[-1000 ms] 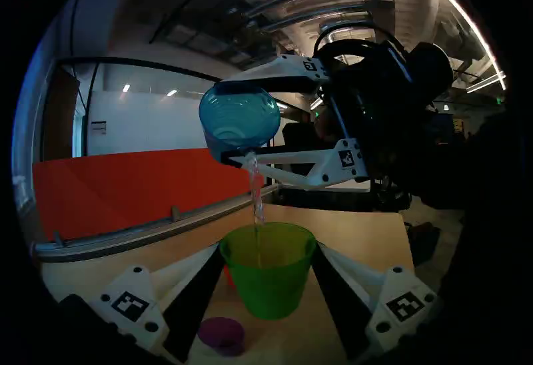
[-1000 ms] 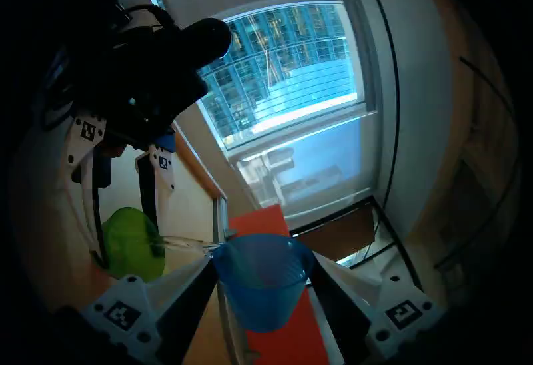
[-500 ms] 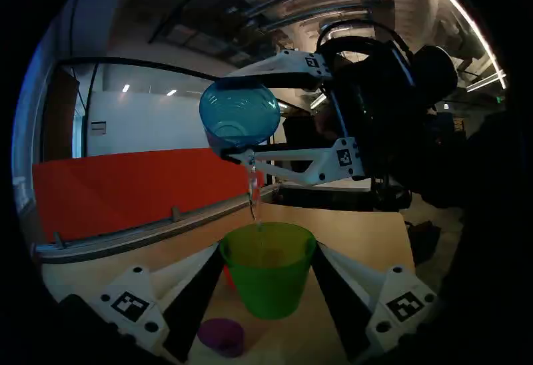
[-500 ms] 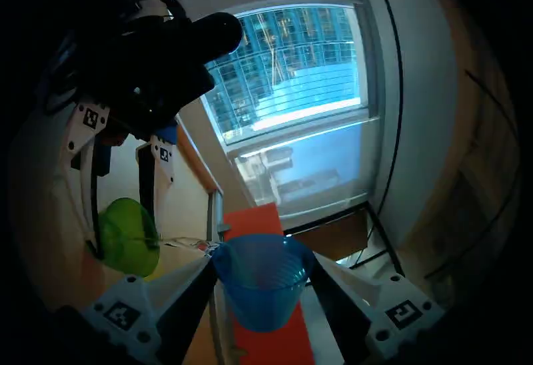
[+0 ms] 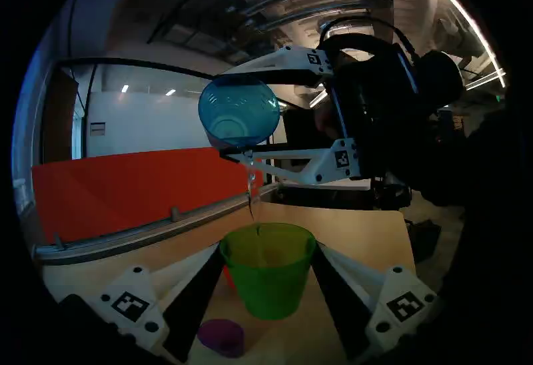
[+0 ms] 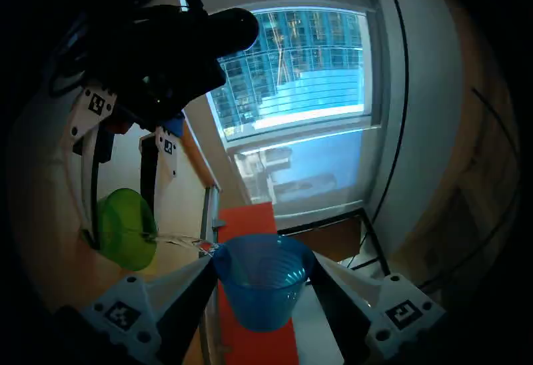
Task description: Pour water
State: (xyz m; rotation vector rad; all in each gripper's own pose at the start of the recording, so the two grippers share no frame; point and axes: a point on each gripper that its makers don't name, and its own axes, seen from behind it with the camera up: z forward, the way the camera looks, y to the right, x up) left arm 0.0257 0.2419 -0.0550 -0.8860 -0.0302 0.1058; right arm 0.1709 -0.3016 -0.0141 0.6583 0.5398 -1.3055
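Left gripper (image 5: 268, 252) is closed round the green cup (image 5: 268, 285); right gripper (image 6: 263, 268) clamps the blue cup (image 6: 261, 295), tipped above the left one; the water (image 5: 252, 195) is a thin trickle; it could cling to the lip, miss, and wet the table (image 5: 360, 225).

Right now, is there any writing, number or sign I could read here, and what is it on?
No words or numbers can be read.
Small notice in the background: too small to read.
Black-and-white squares on the left tongs and right tongs: patterns, not writing.
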